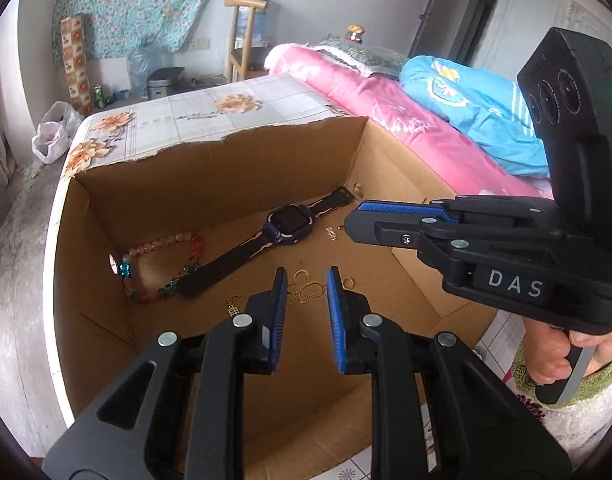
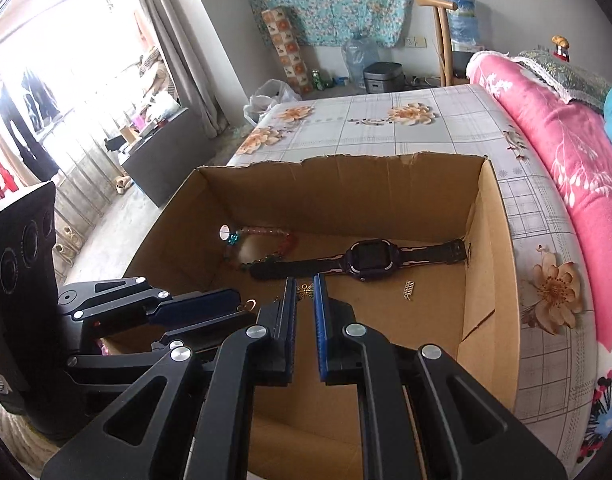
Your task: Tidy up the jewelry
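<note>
Both grippers, left gripper [image 1: 306, 292] and right gripper [image 2: 305, 294], hover narrow-jawed and empty over the brown cardboard box [image 1: 210, 168], where the thin gold butterfly pendant [image 1: 306, 289] lies flat, so it'll probably slip the pads.

Left gripper [image 1: 306, 292] slightly parted, right gripper [image 2: 305, 292] seemingly narrower, both empty.
</note>
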